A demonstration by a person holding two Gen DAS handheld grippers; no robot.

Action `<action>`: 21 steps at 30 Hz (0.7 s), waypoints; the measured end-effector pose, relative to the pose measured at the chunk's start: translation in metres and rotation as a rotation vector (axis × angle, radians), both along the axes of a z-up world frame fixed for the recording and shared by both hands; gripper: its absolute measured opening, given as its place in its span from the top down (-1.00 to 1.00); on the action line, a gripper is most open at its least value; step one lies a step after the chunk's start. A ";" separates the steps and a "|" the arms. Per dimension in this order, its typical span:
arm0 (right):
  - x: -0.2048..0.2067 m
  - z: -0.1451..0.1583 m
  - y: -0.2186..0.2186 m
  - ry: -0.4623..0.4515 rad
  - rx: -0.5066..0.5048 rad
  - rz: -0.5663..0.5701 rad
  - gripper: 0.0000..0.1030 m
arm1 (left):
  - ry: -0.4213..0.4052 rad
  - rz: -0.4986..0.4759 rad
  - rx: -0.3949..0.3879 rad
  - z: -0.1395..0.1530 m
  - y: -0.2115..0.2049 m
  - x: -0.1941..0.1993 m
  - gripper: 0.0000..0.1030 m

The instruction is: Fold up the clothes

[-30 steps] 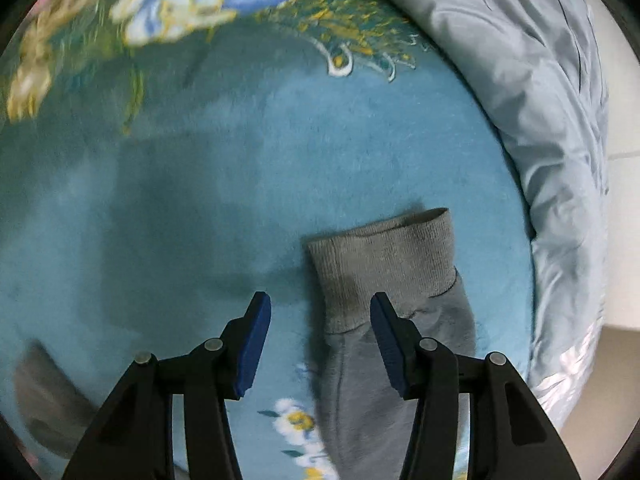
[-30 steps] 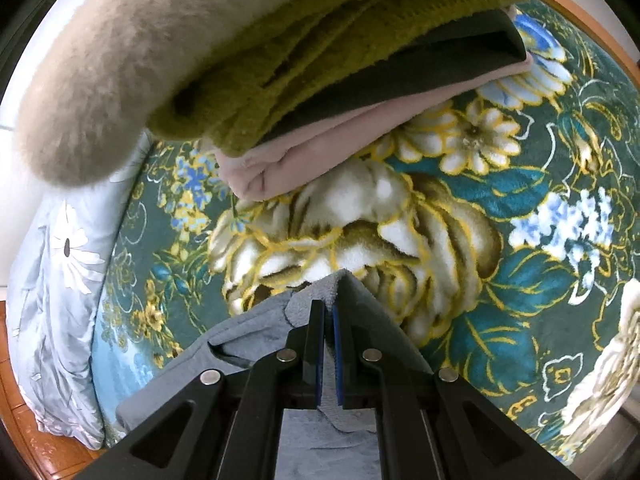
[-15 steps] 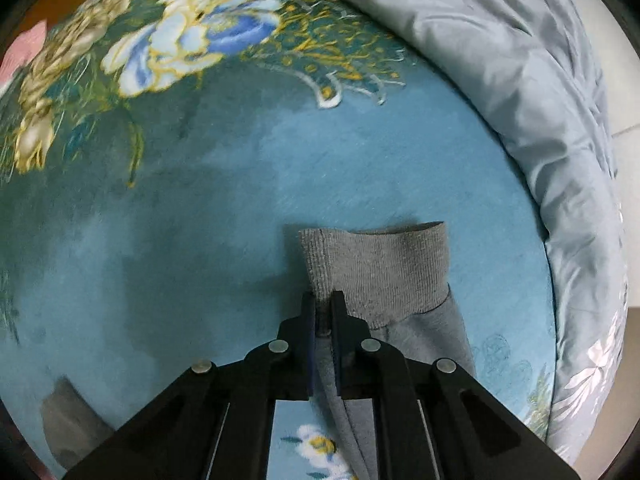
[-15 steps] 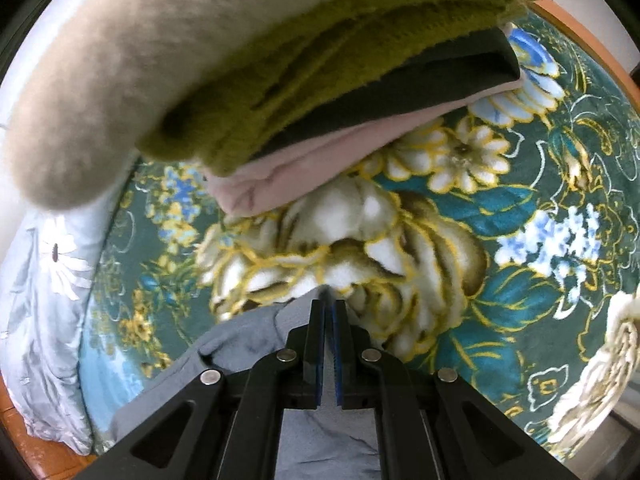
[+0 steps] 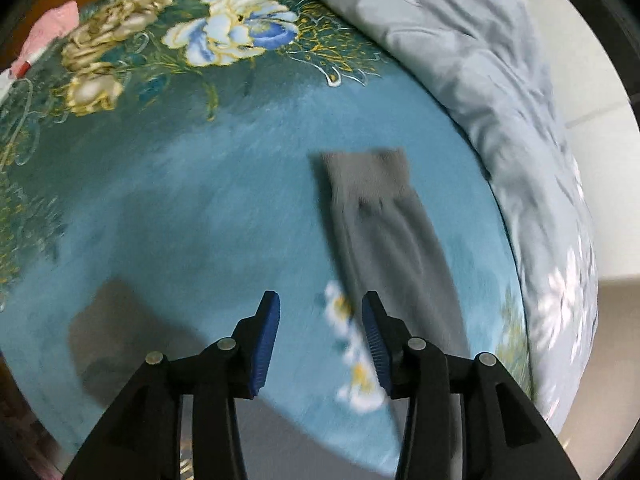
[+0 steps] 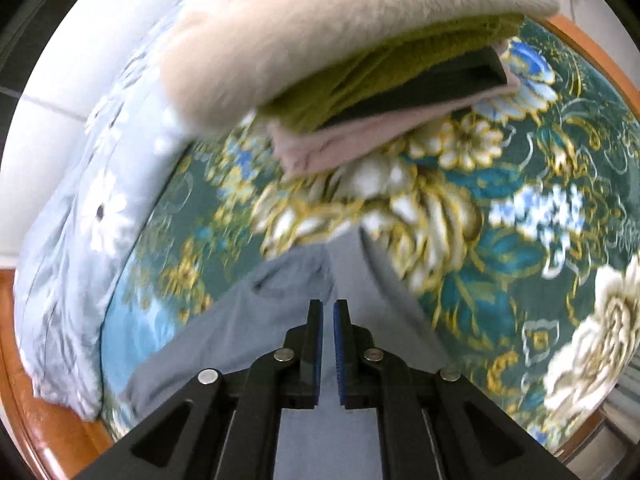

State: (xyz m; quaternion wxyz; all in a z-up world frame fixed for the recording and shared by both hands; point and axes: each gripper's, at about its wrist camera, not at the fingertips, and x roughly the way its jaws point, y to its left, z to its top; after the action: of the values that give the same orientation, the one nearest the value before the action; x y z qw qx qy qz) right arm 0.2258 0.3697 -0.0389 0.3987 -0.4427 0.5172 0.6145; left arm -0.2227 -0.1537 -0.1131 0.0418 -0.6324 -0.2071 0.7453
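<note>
A grey sweatshirt lies on the floral blanket. In the left wrist view its sleeve [image 5: 394, 236] with a ribbed cuff [image 5: 366, 172] lies flat ahead and to the right of my left gripper [image 5: 320, 312], which is open, empty and raised above the blanket. In the right wrist view the grey garment body [image 6: 280, 320] spreads under and ahead of my right gripper [image 6: 327, 312]. Its jaws stand a narrow gap apart with no cloth between them.
A stack of folded clothes [image 6: 400, 92] in beige, olive, dark and pink lies ahead of the right gripper. A pale grey-blue quilt [image 5: 500, 80] runs along the blanket's edge [image 6: 80, 200]. The wooden bed frame [image 6: 60, 432] shows at the rim. A brown patch [image 5: 108, 332] lies at left.
My left gripper shut on the sleeve near the cuff, then opened and pulled back; the sleeve now lies flat. My right gripper has parted slightly and let go of the grey cloth.
</note>
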 end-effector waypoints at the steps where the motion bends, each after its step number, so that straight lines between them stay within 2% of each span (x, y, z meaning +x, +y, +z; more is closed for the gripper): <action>1: 0.000 0.002 -0.011 -0.004 -0.006 0.026 0.81 | 0.009 -0.016 0.005 0.009 -0.022 0.022 0.15; 3: 0.001 0.005 -0.033 -0.009 -0.019 0.070 0.77 | 0.014 -0.037 0.026 -0.006 -0.043 0.023 0.15; 6: 0.003 0.007 -0.062 -0.008 -0.041 0.125 0.69 | 0.013 -0.058 0.051 0.011 -0.055 0.065 0.12; 7: 0.003 0.006 -0.070 -0.008 -0.048 0.145 0.61 | 0.013 -0.052 0.053 0.020 -0.057 0.078 0.11; 8: 0.003 0.005 -0.075 -0.010 -0.053 0.162 0.51 | 0.010 -0.053 0.076 0.022 -0.059 0.084 0.05; 12: -0.001 0.001 -0.093 -0.015 -0.075 0.238 0.35 | 0.030 -0.039 0.133 0.043 -0.071 0.116 -0.06; 16: -0.001 0.012 -0.103 0.059 -0.064 0.267 -0.02 | 0.082 -0.043 0.154 0.077 -0.086 0.155 -0.22; 18: 0.000 0.018 -0.106 0.106 -0.058 0.284 -0.11 | 0.107 -0.043 0.157 0.091 -0.094 0.165 -0.38; 21: 0.001 0.019 -0.108 0.115 -0.059 0.320 -0.23 | 0.125 -0.033 0.168 0.104 -0.110 0.177 -0.48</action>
State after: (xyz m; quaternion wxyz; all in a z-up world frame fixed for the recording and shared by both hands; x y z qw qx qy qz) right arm 0.2268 0.2619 -0.0202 0.2523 -0.4950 0.4800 0.6789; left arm -0.0461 -0.2640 -0.0088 0.1197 -0.5821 -0.2554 0.7626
